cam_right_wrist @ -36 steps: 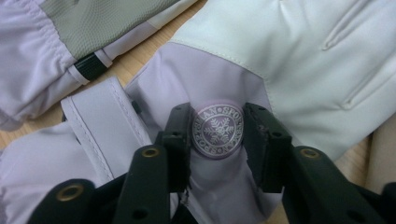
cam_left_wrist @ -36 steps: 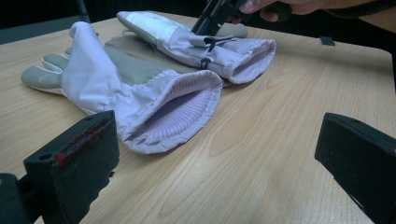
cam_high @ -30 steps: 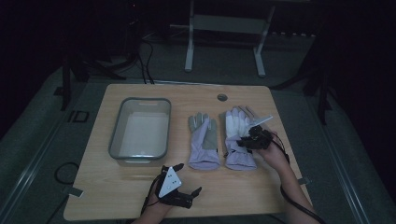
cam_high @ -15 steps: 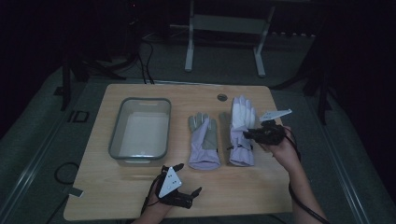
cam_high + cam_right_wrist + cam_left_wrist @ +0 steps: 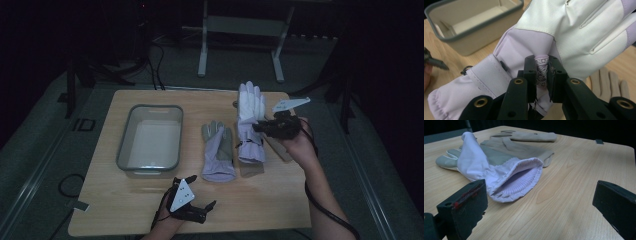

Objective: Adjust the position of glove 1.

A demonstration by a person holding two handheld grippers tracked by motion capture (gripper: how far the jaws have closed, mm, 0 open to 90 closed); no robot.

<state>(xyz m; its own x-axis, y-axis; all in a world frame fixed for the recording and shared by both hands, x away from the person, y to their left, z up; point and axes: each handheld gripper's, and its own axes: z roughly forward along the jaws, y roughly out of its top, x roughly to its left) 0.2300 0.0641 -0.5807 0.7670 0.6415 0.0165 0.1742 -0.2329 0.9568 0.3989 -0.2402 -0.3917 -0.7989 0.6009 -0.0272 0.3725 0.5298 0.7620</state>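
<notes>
The right hand-held gripper [image 5: 257, 127] has come up off the counter [image 5: 280, 210] since a second ago, and the white-and-lilac glove [image 5: 250, 117] has come up with it. Earlier that glove lay flat beside its partner. Now it hangs in the air over the same spot, fingers pointing away from the person and cuff drooping toward the wood, with its shadow showing on the counter beneath. That reads as a clean pick: the glove is free of the surface and ready to be carried, most likely toward the grey-rimmed bin [image 5: 150, 137] that stands well to the left of both gloves.

In the right gripper view the right hand-held gripper [image 5: 542, 72] is clenched nearly all the way, its jaws pinching a small patterned fold of fabric near the glove's [image 5: 564, 32] palm edge. Only that narrow tab sits between the pads, so the grip looks slim and could slip if swung fast.

The second glove [image 5: 218, 152] lies flat on the counter, palm side grey, between the bin and the lifted one. The left hand-held gripper [image 5: 212, 210] rests low at the near edge, jaws spread wide and empty; in its own view the second glove's open cuff [image 5: 516, 181] lies just ahead of it, untouched.
</notes>
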